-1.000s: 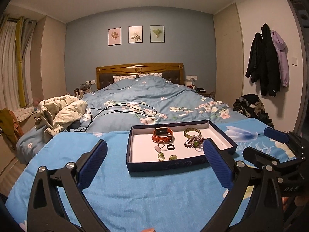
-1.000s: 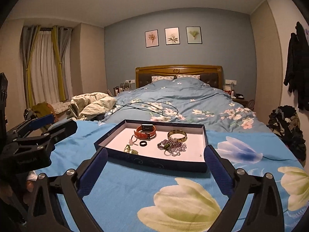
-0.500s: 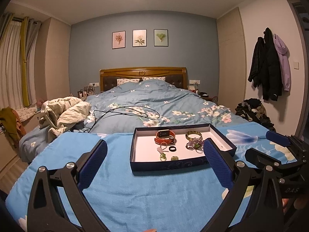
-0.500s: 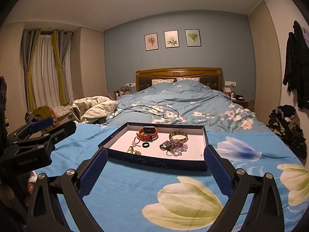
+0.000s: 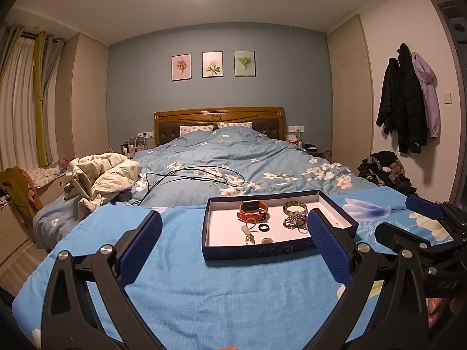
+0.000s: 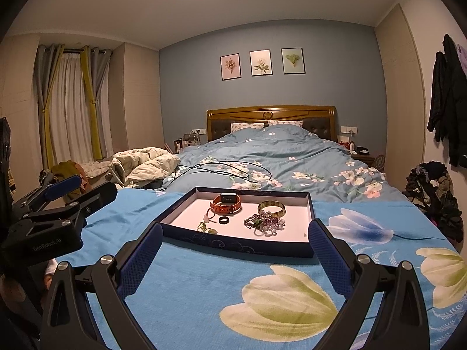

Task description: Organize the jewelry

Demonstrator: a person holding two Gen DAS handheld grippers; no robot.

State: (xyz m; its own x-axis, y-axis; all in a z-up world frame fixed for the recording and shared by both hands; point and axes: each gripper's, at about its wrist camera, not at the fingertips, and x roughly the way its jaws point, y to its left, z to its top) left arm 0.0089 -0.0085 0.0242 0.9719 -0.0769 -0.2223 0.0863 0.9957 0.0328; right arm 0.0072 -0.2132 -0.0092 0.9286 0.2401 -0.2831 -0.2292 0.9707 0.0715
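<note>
- Your left gripper (image 5: 235, 249) is spread wide, grasping nothing, above the blue blanket (image 5: 233, 291).
- Your right gripper (image 6: 233, 255) is likewise released.
- The jewelry tray (image 6: 233, 245) lies ahead of both, with an orange watch (image 6: 227, 203), bangle (image 6: 272, 208), black ring (image 6: 224, 220) and beads (image 6: 267, 223) inside.

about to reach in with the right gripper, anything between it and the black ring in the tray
Only the tray's near wall lies between the open right gripper and the black ring. The ring lies apart from the watch and beads.
</note>
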